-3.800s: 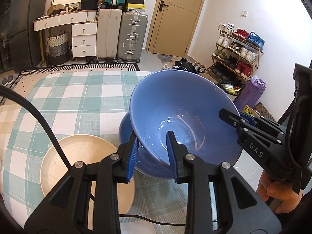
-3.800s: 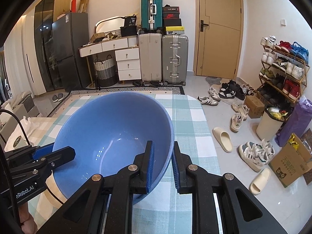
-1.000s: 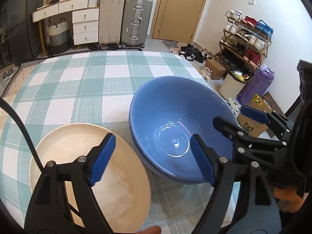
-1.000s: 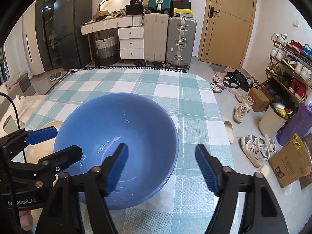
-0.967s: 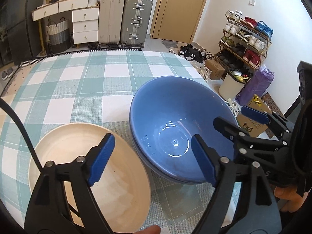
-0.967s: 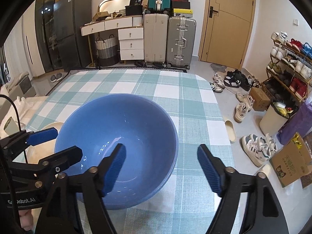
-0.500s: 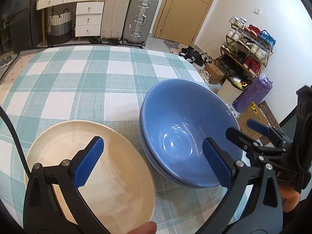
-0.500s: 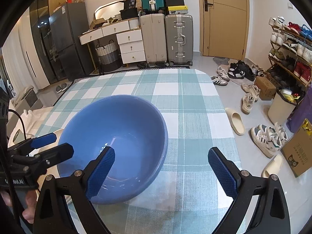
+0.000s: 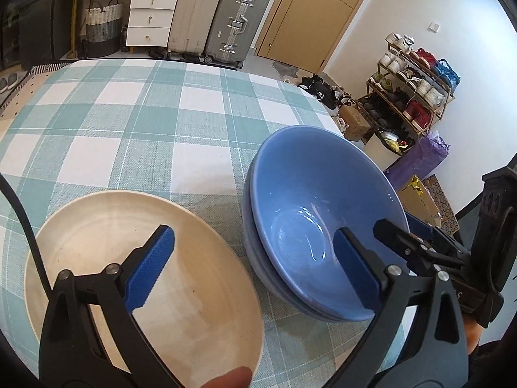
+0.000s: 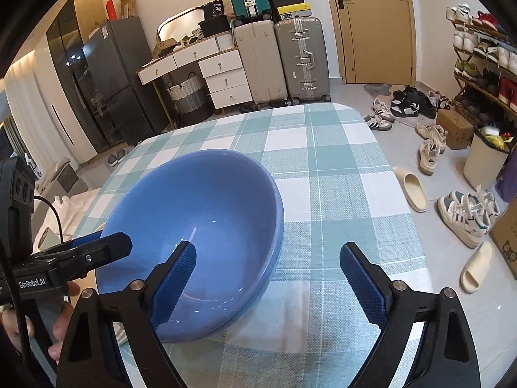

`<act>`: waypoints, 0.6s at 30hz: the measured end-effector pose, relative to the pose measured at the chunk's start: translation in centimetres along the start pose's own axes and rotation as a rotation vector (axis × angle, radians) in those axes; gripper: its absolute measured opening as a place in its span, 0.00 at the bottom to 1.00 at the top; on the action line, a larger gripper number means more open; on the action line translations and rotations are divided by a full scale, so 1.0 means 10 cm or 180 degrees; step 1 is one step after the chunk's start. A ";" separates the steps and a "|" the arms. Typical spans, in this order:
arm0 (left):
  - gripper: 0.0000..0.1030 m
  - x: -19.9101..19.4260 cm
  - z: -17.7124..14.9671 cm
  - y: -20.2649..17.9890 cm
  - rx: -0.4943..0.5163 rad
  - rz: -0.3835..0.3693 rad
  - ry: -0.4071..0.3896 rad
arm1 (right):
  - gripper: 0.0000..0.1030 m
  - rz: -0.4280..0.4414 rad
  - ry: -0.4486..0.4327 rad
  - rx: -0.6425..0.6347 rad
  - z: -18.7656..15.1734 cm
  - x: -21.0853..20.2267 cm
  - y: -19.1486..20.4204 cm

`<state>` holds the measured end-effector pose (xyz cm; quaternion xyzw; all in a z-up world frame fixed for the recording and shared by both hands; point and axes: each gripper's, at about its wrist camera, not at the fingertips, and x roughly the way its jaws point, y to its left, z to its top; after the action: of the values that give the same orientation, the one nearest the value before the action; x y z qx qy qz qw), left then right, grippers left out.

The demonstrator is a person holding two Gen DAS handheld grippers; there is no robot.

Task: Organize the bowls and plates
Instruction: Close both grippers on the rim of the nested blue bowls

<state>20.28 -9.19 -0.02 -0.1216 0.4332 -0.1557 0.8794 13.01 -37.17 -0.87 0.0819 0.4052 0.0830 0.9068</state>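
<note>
Checked-cloth counter: nested blue bowls under right jaw of left gripper, cream plate under its left jaw. Both grippers, right gripper included, wide open, empty. Bowls look glazed, slippery, breakable; grip at the rim.

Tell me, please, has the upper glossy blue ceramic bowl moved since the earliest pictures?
Yes. The upper glossy blue ceramic bowl went from tilted above the lower blue bowl down into it, nested level on the green checked tablecloth.

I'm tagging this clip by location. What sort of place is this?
Most likely a lived-in home, near the entryway: a shoe rack by the door, stacked suitcases, and a table with a checked tablecloth.
</note>
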 end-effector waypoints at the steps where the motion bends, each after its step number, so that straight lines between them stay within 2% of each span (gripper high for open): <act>1: 0.92 0.02 0.00 0.00 0.0007 -0.0006 0.0011 | 0.87 0.0018 0.0006 0.0011 0.00 0.01 -0.01; 3: 0.90 0.05 0.00 0.00 0.0011 -0.0007 0.0015 | 0.80 0.0048 0.0033 0.0019 -0.01 0.04 -0.01; 7: 0.86 0.09 0.01 0.00 -0.0006 -0.0079 0.0009 | 0.77 0.0091 0.0040 0.0005 -0.02 0.06 0.00; 9: 0.81 0.10 0.01 -0.01 0.0010 -0.0105 0.0018 | 0.72 0.0132 0.0046 -0.0010 -0.03 0.07 0.01; 11: 0.69 0.13 0.01 -0.04 0.0044 -0.0098 0.0037 | 0.69 0.0140 0.0035 -0.0036 -0.04 0.09 0.02; 16: 0.54 0.18 0.01 -0.09 0.0091 -0.0116 0.0090 | 0.60 0.0192 0.0015 -0.0025 -0.05 0.09 0.03; 18: 0.47 0.19 0.00 -0.10 0.0107 -0.0119 0.0108 | 0.53 0.0178 0.0005 -0.0037 -0.05 0.09 0.04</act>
<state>21.19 -10.84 -1.10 -0.1122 0.4430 -0.1814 0.8708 13.21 -36.55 -1.78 0.0878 0.4029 0.1108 0.9042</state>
